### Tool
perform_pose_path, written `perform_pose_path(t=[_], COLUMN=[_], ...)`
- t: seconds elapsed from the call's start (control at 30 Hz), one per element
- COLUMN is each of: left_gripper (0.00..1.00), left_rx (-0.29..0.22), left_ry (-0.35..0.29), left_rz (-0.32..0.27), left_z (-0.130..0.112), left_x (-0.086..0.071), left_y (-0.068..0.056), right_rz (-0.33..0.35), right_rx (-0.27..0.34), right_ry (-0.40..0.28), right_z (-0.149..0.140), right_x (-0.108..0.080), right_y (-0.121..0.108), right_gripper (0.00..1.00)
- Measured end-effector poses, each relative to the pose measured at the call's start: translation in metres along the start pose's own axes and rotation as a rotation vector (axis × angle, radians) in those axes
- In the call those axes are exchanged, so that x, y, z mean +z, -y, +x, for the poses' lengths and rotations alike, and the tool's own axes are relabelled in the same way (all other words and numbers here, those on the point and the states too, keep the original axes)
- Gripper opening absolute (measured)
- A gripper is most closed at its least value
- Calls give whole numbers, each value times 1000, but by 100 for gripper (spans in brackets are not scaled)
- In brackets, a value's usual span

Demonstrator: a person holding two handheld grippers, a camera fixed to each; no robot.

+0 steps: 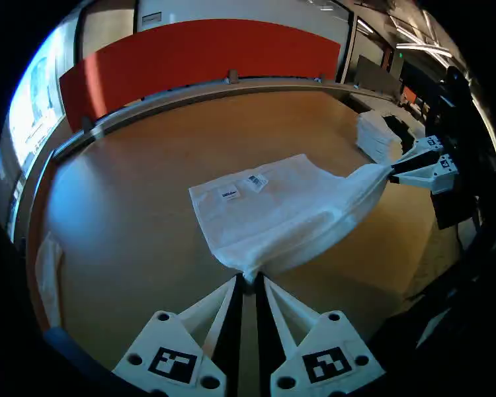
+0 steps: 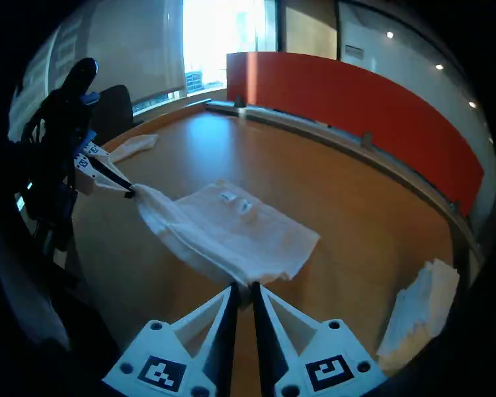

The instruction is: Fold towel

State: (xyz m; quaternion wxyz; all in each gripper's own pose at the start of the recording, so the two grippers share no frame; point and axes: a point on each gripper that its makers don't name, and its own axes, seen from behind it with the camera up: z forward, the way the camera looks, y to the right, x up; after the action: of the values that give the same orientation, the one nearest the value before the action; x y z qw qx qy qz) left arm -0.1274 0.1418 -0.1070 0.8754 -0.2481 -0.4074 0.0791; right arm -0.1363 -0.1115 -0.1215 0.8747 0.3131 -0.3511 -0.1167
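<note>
In the middle of the tabletop (image 1: 116, 218), the white towel (image 1: 274, 205) is spread with its near edge lifted. One near corner is clamped by the left tool (image 1: 250, 278), the other by the right tool (image 2: 243, 288). The held edge is stretched between them, with the far edge lying straight ahead.
</note>
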Motion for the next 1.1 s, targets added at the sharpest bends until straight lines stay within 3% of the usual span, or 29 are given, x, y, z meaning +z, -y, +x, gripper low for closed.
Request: perform_pose_path(t=[0.5,1.1], left_gripper=[13,13], left_rx=[-15,-41], left_ry=[11,32], left_rz=[-31,-21], left_z=[8,5], left_x=[-27,-20], left_y=[-19,-15], right_rz=[9,20], right_rx=[24,23], right_ry=[-16,-1], right_z=[10,7], right_x=[-21,-16], right_y=[1,2], right_gripper=[16,15])
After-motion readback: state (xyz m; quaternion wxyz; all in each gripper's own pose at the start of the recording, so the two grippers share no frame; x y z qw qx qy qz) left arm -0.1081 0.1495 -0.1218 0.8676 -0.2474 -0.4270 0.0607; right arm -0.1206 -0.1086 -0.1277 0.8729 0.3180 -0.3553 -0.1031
